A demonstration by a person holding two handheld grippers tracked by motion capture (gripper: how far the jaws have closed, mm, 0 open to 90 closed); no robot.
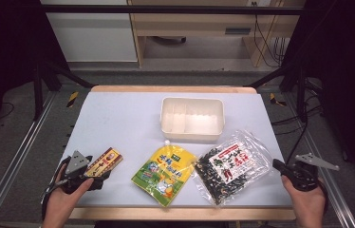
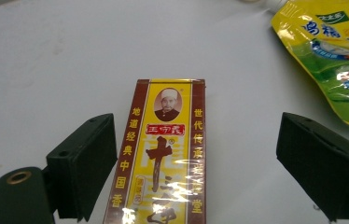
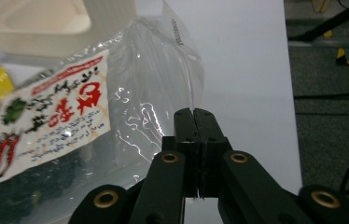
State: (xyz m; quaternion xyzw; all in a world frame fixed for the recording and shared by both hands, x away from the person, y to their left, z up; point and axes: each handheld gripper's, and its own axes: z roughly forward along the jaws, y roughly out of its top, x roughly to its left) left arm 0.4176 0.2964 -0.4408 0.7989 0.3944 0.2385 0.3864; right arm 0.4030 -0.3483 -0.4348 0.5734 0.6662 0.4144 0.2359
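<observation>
Right gripper (image 3: pixel 194 116) is pinching the clear bag's (image 3: pixel 154 93) edge, jaws closed, lifting beside the white bin (image 1: pixel 192 118). Left gripper (image 2: pixel 196 158) is straddling the spice box (image 2: pixel 163 154) wide open, readying a grab.

We see a lab: aluminium rig frame (image 1: pixel 14 156) round the worktop (image 1: pixel 118 118), black curtains (image 1: pixel 4 47), loose cables (image 1: pixel 268 47).

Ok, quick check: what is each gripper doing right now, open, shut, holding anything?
Left gripper: open, jaws on either side of the spice box, not pressing it.
Right gripper: shut on the edge of the clear bag.
</observation>
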